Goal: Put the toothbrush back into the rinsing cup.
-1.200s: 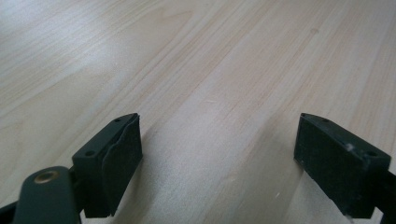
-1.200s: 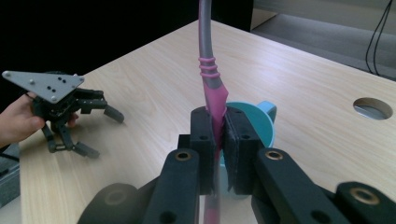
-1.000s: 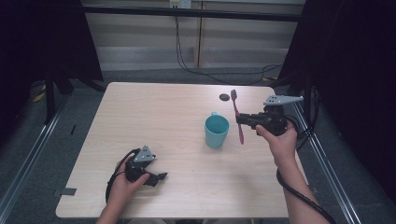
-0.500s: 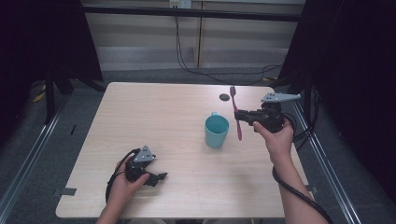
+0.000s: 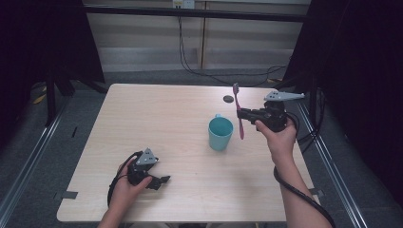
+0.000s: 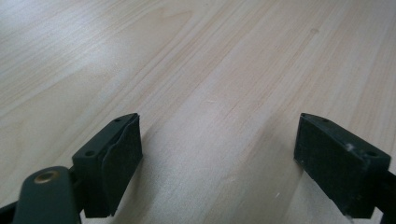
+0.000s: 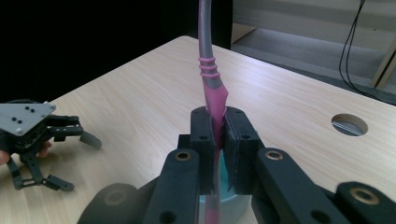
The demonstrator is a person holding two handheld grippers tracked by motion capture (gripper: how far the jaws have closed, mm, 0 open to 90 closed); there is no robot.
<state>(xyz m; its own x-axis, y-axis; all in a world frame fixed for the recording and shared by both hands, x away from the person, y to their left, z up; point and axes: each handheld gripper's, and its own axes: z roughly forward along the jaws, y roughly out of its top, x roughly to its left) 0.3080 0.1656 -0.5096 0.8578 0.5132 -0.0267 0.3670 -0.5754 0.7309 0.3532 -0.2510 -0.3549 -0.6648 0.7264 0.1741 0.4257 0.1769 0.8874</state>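
right gripper (image 7: 218, 140) clamps toothbrush (image 5: 237, 111) (its lower end hidden); left gripper (image 6: 219, 158) fingers spread, empty.

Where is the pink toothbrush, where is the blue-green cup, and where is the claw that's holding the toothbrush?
toothbrush (image 5: 239, 118): high view, on its pink handle.
cup (image 5: 220, 135): high view, on its outer wall.
right gripper (image 7: 218, 140): right gripper view, between its shut tips, clamped on the handle.

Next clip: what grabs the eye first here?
The pink toothbrush, clamped upright in the right tool beside the teal cup right of the table's middle. The left tool rests open on the wood near the front left edge.
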